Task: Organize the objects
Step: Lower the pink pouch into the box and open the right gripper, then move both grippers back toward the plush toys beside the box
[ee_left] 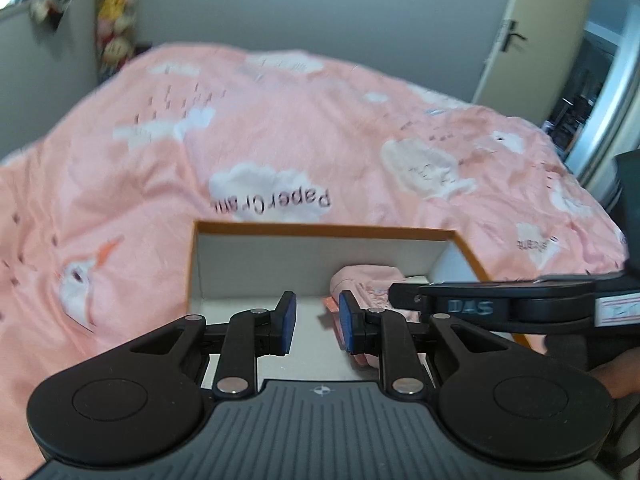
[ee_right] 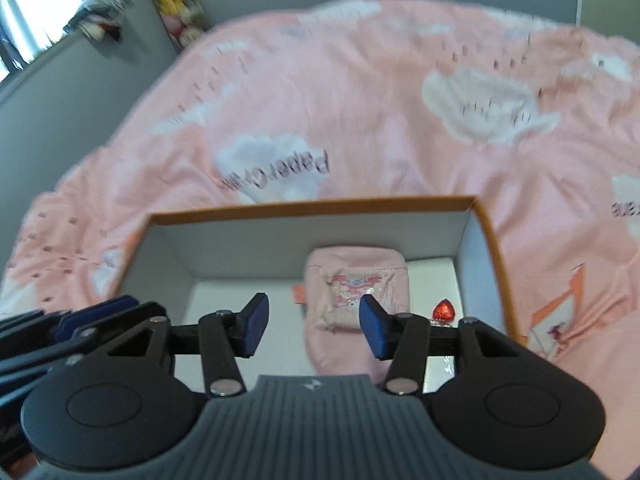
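Orange-rimmed cardboard box (ee_right: 486,232) on pink bedspread (ee_right: 360,100), holding folded pink garment (ee_right: 352,280) right of centre plus small red heart (ee_right: 444,309) near right wall. Garment's long axis near-to-far. Left tool (ee_left: 316,318) narrow, right tool (ee_right: 314,326) parted, both empty.

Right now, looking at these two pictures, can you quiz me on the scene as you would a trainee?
1. True or false: the open box stands on a pink bedcover.
2. What lies in the box beside the pink cloth bundle? A: a red heart-shaped item; B: a spoon; C: a phone.
3. Fill in: between its fingers the right gripper holds ____.
Key: 1 true. 2 A. 3 nothing; its jaws stand open and empty.
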`<state>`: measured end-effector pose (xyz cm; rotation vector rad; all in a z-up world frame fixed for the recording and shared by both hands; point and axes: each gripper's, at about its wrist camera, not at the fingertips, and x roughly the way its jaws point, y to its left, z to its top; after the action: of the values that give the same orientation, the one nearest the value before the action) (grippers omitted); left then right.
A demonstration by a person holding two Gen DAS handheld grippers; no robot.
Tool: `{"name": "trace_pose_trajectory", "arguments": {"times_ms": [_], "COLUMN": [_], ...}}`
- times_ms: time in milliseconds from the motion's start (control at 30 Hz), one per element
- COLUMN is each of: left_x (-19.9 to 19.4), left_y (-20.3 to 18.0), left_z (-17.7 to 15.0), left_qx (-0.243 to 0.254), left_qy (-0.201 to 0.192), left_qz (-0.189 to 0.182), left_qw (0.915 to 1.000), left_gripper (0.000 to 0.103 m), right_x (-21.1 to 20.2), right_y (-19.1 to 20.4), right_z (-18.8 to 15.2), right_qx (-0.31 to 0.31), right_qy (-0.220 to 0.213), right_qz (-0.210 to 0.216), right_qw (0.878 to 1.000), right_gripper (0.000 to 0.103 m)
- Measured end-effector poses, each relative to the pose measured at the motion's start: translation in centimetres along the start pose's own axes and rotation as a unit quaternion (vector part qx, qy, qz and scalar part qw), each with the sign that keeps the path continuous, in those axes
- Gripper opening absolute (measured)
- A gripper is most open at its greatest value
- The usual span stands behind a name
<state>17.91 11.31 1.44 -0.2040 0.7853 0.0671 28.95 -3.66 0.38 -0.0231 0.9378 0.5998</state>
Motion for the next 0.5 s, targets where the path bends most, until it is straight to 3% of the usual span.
{"name": "trace_pose_trajectory", "arguments": {"times_ms": [133, 300, 500], "left_x": [-4.4, -8.3, -8.7], "left_y": [-0.3, -0.1, 1.2], "left_z": [-1.4, -5.0, -10.3], "left_qx": [0.026, 0.025, -0.044], "left_qy": [-0.021, -0.026, 0.010], "left_qz": [0.012, 0.028, 0.047], "left_qw": [0.9994, 0.9989, 0.9979], "left_gripper": [0.029, 0.029, 0.029], "right_x": [-5.7, -10.5, -10.9], "right_y": [1.3, 3.0, 4.3], "right_z": [-2.5, -7.3, -13.6], "right_qx": [-0.017, -0.031, -0.044], "right_qy": [-0.060, -0.097, -0.078], "right_qz": [0.033, 0.061, 0.065], "right_qw": [0.998, 0.993, 0.994], "right_gripper": [0.061, 0.062, 0.062]}}
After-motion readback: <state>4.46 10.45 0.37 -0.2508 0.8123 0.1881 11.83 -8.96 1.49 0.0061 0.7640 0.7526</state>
